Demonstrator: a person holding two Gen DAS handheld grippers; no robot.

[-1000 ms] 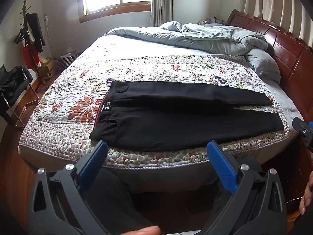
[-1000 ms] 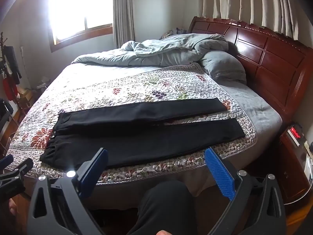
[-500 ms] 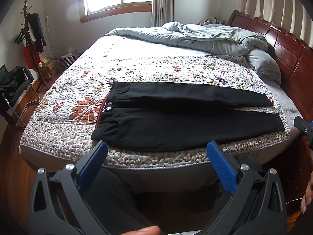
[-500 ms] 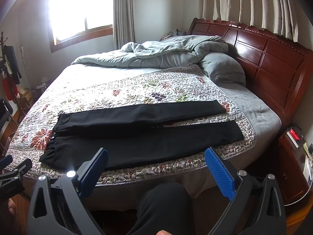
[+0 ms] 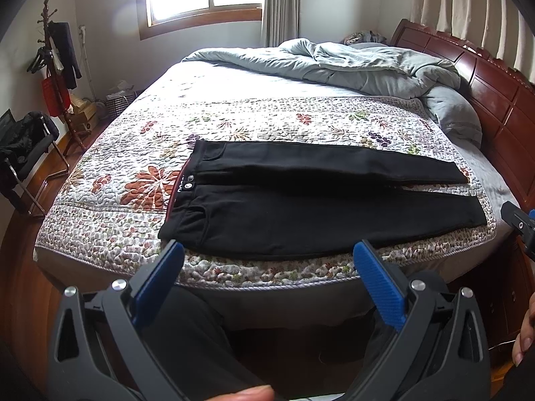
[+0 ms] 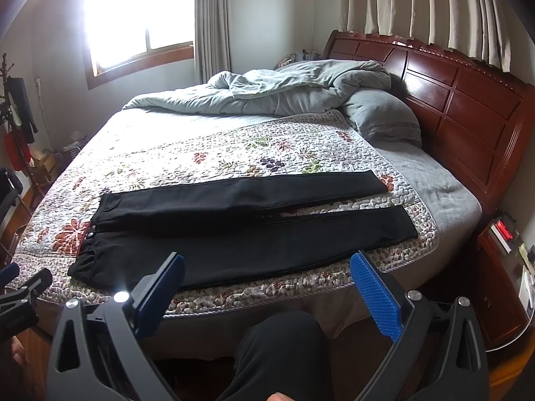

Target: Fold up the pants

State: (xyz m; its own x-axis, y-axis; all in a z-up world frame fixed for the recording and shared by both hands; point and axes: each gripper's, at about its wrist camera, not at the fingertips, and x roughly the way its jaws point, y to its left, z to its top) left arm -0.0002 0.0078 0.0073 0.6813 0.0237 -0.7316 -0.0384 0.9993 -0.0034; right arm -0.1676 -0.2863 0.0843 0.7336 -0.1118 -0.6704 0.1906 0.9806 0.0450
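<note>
— Left wrist view: we hold the left gripper short of the bed, jaws spread wide and clamped on nothing. The black pants lie flat across the floral quilt near the bed's front edge, waistband to our left, both legs running right with a narrow wedge of quilt showing between them toward the hems.

— And from the right wrist?

— Much the same stance: the right gripper is also parted and empty, just off the mattress edge (a knee in dark trousers sits below it). We judge that no fold has begun; this looks like the approach.

— What does the next move call for?

— Probably laying one leg over the other, so we would need a pinch at the waistband with the left and one at a hem with the right, lifting both together to keep the cloth from dragging.

— What does each view add?

— The left shows the waistband buttons and a coat stand with a chair; only the right shows the nightstand with a red-lit clock and more of the headboard.
</note>
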